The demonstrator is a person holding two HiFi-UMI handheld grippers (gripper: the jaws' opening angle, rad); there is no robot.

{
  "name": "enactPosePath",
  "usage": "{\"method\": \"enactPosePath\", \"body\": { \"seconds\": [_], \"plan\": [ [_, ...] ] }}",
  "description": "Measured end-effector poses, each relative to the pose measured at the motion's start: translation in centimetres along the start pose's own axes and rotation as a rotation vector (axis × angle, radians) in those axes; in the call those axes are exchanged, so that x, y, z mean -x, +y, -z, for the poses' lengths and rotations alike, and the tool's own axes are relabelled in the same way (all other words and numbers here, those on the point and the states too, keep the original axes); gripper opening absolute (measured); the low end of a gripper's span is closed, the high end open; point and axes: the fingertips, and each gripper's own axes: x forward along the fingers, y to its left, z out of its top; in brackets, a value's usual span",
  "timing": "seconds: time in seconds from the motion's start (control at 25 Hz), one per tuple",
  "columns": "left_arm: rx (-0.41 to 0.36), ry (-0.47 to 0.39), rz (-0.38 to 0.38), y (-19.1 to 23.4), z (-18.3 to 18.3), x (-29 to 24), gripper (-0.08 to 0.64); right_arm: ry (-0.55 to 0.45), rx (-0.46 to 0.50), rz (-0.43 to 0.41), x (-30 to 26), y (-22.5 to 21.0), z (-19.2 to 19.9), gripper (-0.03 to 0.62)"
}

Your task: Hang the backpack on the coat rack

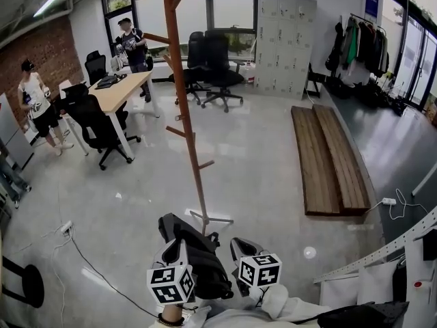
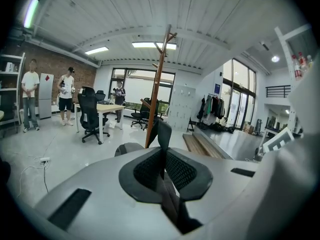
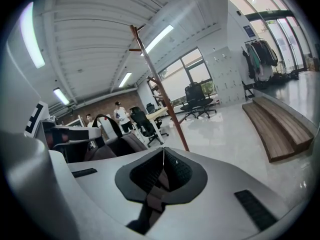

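Left gripper (image 2: 163,170): my jaws pinched shut on a black strap (image 2: 163,134).
Right gripper (image 3: 161,176): likewise clamped on a second strap (image 3: 150,200) (dark webbing).
Backpack (image 1: 198,260): black, held between both grippers, not on the rack.
Coat rack (image 1: 183,101): wooden, upright, just ahead.

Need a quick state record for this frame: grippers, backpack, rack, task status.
left gripper: shut on a backpack strap
right gripper: shut on a strap too
backpack: held by both grippers, not on the rack
coat rack: upright, ahead of the backpack; visible pegs bare
task status: not yet hung
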Motion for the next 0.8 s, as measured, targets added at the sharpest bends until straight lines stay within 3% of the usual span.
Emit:
{"method": "enactPosePath", "body": {
  "seconds": [0.8],
  "plan": [
    [-0.001, 0.028, 0.042, 5.3, -4.7, -8.6, 0.017, 0.011, 0.017, -0.018, -11.9, 1.8, -5.5, 0.012]
  ]
}}
